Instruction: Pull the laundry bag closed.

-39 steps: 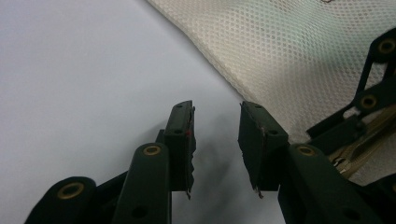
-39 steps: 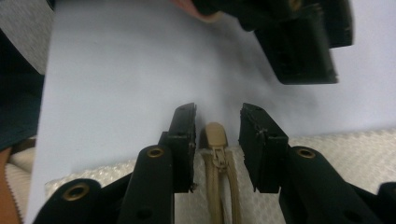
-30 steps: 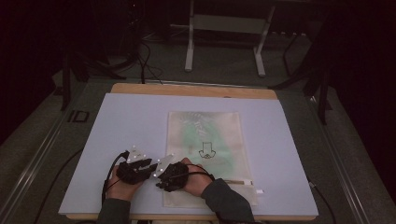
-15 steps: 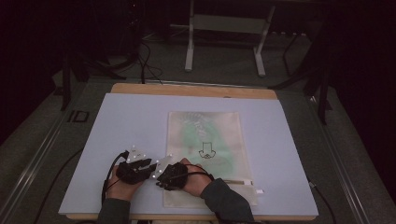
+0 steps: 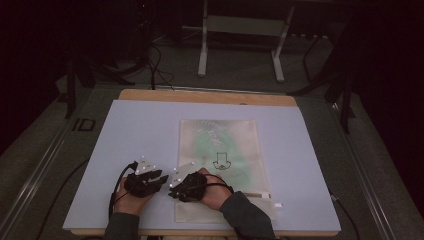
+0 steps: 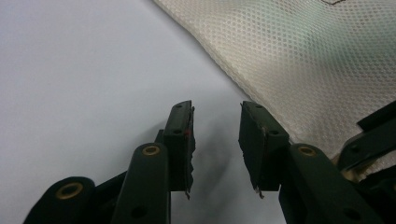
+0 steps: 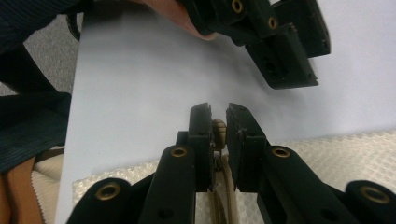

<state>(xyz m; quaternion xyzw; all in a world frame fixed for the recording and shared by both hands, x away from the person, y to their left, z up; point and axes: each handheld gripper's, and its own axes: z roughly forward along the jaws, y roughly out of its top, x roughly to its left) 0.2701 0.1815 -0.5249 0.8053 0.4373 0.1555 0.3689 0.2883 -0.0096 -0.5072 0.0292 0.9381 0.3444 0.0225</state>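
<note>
A cream mesh bag with a green item inside and a small black drawing lies flat on the pale table. My right gripper points left at the bag's near left edge. In the right gripper view its jaws are shut on a tan zipper pull, with the mesh beneath. Just left of it, my left gripper is open over bare table. In the left gripper view nothing lies between its jaws, and the bag's edge runs along the right.
The table's front edge is close under both forearms. A small white tag sticks out at the bag's near right corner. Beyond the wooden far edge stand a metal frame and loose cables on a dark floor.
</note>
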